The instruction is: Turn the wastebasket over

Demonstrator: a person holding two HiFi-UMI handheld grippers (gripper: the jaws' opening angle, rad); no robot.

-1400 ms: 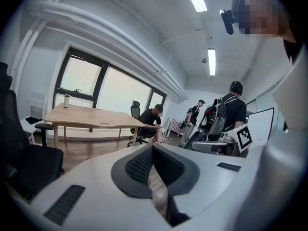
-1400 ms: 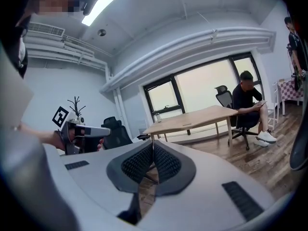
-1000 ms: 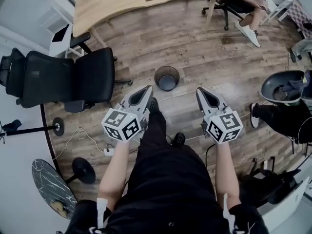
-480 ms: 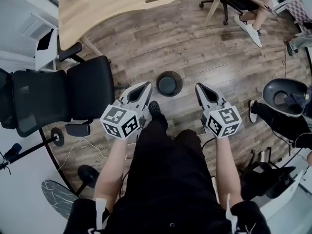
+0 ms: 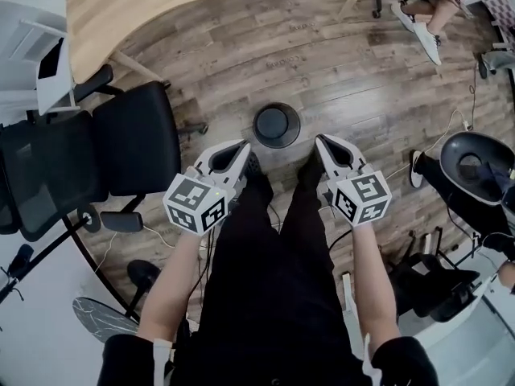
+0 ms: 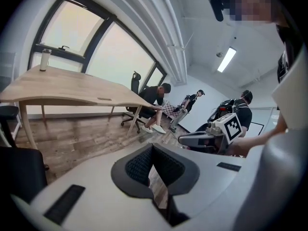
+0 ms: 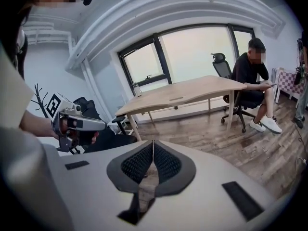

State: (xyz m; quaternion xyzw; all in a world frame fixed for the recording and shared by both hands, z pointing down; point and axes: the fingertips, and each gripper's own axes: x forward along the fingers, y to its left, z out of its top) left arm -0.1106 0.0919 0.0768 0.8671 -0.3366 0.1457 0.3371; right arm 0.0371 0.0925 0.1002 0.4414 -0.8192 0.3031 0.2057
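**Both jaws shut, wastebasket on the floor ahead**

The wastebasket (image 5: 276, 125) is a round black bin on the wood floor (image 5: 354, 71). From the head view it shows as a dark circle seen from above, and whether its mouth faces up cannot be told.

The left gripper (image 5: 243, 145) and right gripper (image 5: 320, 140) are held out side by side, one at each side of the person's legs. Their tips point toward the bin. The bin sits ahead of the tips, roughly midway between them and apart from both.

In each gripper view the two dark ribbed pads meet at the tips with nothing between them. Both pairs of jaws are closed and empty.

A black chair (image 5: 133, 139) stands left of the bin, by the wooden desk (image 5: 153, 10). Across the room another person (image 7: 254, 76) sits at the far end of that desk.
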